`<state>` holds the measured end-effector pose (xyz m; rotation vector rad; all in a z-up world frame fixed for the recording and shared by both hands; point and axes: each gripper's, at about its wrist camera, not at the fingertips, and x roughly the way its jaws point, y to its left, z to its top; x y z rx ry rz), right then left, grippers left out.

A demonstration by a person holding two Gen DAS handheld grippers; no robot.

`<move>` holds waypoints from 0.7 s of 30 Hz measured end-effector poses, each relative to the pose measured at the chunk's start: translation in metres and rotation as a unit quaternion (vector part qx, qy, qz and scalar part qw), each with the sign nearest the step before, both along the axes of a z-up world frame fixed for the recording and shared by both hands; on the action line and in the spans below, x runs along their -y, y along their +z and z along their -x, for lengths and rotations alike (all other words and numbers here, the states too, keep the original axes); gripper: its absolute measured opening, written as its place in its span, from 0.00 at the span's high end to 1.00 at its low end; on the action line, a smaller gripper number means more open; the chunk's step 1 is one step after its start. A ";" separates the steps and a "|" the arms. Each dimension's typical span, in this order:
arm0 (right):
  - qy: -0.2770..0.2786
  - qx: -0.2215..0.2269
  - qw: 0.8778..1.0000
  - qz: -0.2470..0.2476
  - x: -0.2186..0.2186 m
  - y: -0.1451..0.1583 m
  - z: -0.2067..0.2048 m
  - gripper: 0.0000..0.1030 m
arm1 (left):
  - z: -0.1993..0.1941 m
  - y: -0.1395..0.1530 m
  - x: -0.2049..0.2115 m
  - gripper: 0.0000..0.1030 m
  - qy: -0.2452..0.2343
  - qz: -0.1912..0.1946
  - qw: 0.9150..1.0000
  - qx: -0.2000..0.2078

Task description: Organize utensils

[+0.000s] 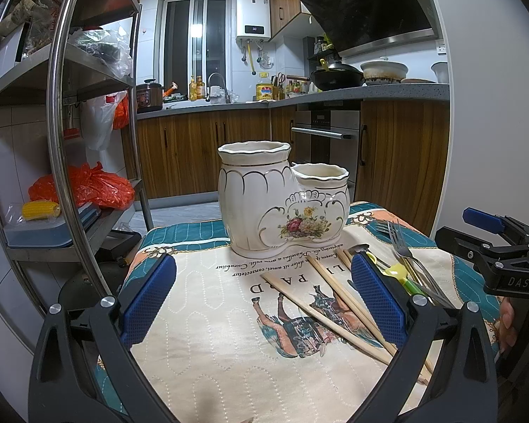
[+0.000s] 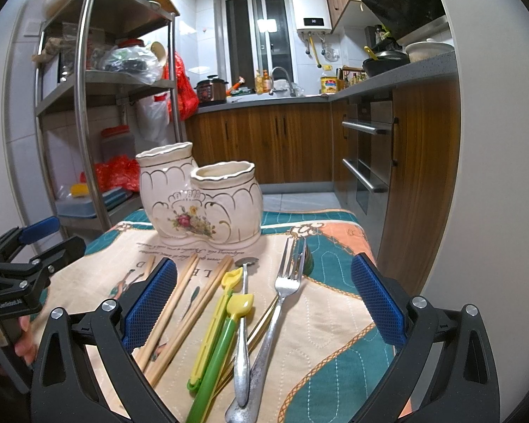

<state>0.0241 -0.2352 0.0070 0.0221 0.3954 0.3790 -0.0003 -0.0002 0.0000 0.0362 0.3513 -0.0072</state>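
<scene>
A white ceramic two-pot utensil holder (image 1: pixel 282 197) with a flower print stands at the far end of the cloth-covered table; it also shows in the right wrist view (image 2: pixel 199 201). Both pots look empty. Wooden chopsticks (image 1: pixel 335 303) (image 2: pixel 183 306), a metal fork (image 2: pixel 282 303) (image 1: pixel 402 243), a metal spoon (image 2: pixel 242 331), and yellow and green plastic clips (image 2: pixel 222 331) lie on the cloth. My left gripper (image 1: pixel 262 296) is open above the cloth, left of the utensils. My right gripper (image 2: pixel 264 299) is open, low over the utensils.
A steel shelf rack (image 1: pixel 88 105) with bags and boxes stands left of the table. Wooden cabinets and an oven (image 1: pixel 328 137) are beyond the table. The table's patterned cloth (image 1: pixel 211 335) ends just behind the holder.
</scene>
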 end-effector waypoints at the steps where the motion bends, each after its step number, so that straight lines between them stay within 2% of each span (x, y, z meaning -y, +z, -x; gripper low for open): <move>1: 0.000 0.000 1.000 0.000 0.000 0.000 0.000 0.05 | 0.000 0.000 0.000 0.05 0.000 0.000 1.000 0.000; 12: -0.001 -0.002 1.000 -0.003 0.001 -0.001 -0.001 0.05 | 0.002 0.003 -0.003 0.05 -0.001 0.003 1.000 -0.005; 21: -0.002 -0.015 1.000 0.002 -0.001 -0.001 -0.003 0.05 | -0.008 -0.001 -0.006 0.05 -0.006 0.009 1.000 -0.028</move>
